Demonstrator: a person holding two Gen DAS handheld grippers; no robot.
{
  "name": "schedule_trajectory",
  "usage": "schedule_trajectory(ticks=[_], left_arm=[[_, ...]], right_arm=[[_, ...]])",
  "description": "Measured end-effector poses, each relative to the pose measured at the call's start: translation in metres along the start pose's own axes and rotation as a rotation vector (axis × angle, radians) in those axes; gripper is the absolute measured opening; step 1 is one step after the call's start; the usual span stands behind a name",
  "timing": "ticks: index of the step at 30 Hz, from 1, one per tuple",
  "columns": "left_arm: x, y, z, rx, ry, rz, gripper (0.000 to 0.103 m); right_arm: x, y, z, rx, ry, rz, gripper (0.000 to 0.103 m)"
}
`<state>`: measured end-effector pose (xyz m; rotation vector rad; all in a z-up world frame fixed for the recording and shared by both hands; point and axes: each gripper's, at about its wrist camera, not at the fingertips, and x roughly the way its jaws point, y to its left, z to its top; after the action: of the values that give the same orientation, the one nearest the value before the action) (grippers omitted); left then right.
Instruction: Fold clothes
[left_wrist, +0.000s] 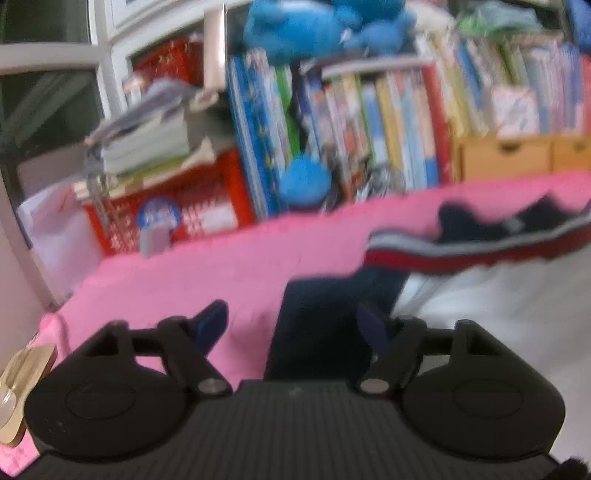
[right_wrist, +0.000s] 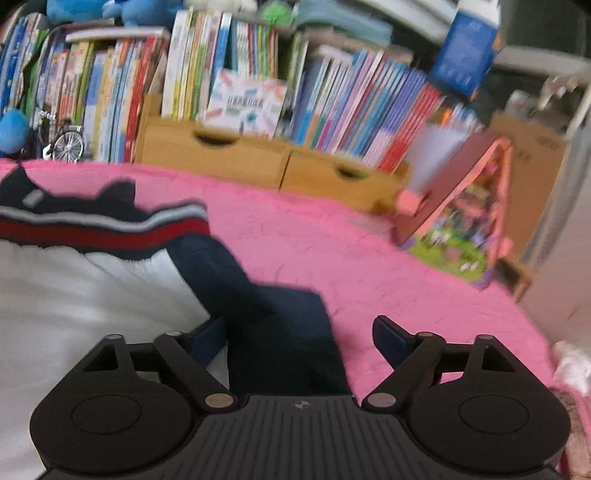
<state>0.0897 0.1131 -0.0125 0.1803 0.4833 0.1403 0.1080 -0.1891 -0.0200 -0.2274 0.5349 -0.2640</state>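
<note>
A shirt with a white body (left_wrist: 498, 295), navy sleeves and a red, white and navy chest stripe (left_wrist: 461, 254) lies flat on a pink blanket (left_wrist: 184, 280). In the left wrist view one navy sleeve (left_wrist: 321, 325) runs toward me between the fingers of my left gripper (left_wrist: 291, 328). Its jaws stand wide, the left finger over bare pink. In the right wrist view the other navy sleeve (right_wrist: 280, 325) lies between the fingers of my right gripper (right_wrist: 299, 339). That gripper is open too, its right finger clear of the cloth. The shirt's white body (right_wrist: 92, 295) spreads to the left.
Behind the blanket's far edge stand packed bookshelves, wooden drawers (right_wrist: 221, 155), red crates (left_wrist: 207, 206) and blue plush toys (left_wrist: 295, 26). A colourful open toy box (right_wrist: 461, 221) stands on the blanket at the right. A small gold object (left_wrist: 22, 384) sits at the blanket's left edge.
</note>
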Motion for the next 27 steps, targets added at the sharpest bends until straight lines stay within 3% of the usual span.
schedule_trajectory(ticks=[1, 4, 6, 8, 11, 12, 15, 16, 19, 23, 27], left_arm=[[-0.005, -0.003, 0.004, -0.007, -0.02, -0.054, 0.077], [-0.007, -0.023, 0.018, -0.011, -0.039, -0.208, 0.08], [0.006, -0.04, 0.021, 0.035, -0.024, -0.195, 0.08], [0.023, -0.05, 0.019, 0.082, 0.006, -0.148, 0.08], [0.053, -0.045, 0.007, 0.097, 0.072, -0.064, 0.081], [0.061, -0.039, 0.003, 0.08, 0.098, -0.038, 0.088], [0.079, -0.008, 0.007, -0.106, 0.198, -0.073, 0.101], [0.084, -0.001, 0.007, -0.151, 0.223, -0.088, 0.103], [0.085, 0.001, 0.007, -0.163, 0.23, -0.084, 0.103], [0.086, 0.003, 0.009, -0.177, 0.234, -0.088, 0.103], [0.084, 0.004, 0.006, -0.186, 0.236, -0.094, 0.103]], right_arm=[[-0.011, 0.001, 0.005, 0.01, -0.048, 0.053, 0.084], [-0.034, 0.01, 0.024, 0.027, -0.145, 0.34, 0.084], [-0.031, 0.023, 0.037, 0.029, -0.126, 0.502, 0.083], [-0.019, 0.032, 0.041, 0.015, -0.094, 0.563, 0.083], [0.012, 0.033, 0.035, -0.034, -0.005, 0.497, 0.077], [0.024, 0.029, 0.028, -0.051, 0.021, 0.436, 0.076], [0.052, 0.007, 0.002, -0.088, 0.046, 0.273, 0.081], [0.059, -0.005, 0.001, -0.023, 0.074, 0.278, 0.082], [0.071, -0.015, -0.004, 0.049, 0.128, 0.279, 0.085], [0.069, -0.01, -0.006, 0.026, 0.123, 0.259, 0.088], [0.076, -0.02, -0.004, 0.091, 0.157, 0.308, 0.092]])
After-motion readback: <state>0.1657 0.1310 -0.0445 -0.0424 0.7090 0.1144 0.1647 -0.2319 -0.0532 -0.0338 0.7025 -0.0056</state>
